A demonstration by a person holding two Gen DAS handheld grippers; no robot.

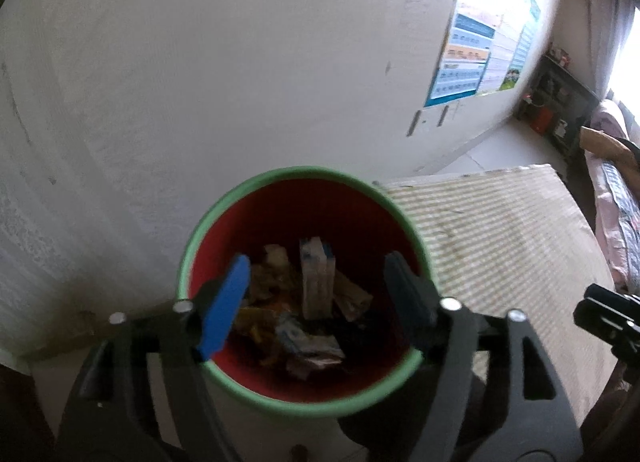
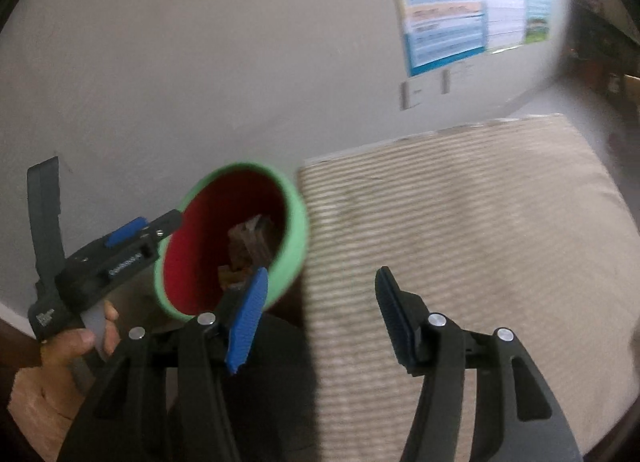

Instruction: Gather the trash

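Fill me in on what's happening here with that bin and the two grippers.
A person is collecting trash with a handheld gripper in each hand. The left gripper hangs open over the red bin with the green rim, which already holds wrappers and a small carton. The right gripper is open and empty beside the bin, above the striped mat.

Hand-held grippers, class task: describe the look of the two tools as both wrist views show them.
Each hand-held gripper is a black plastic frame with silver round pivot pins and two flat ribbed blue pads. The left hand-held gripper has a pistol-style body with white lettering, a blue slider on top and a pale trigger. The right hand-held gripper shows the same frame.
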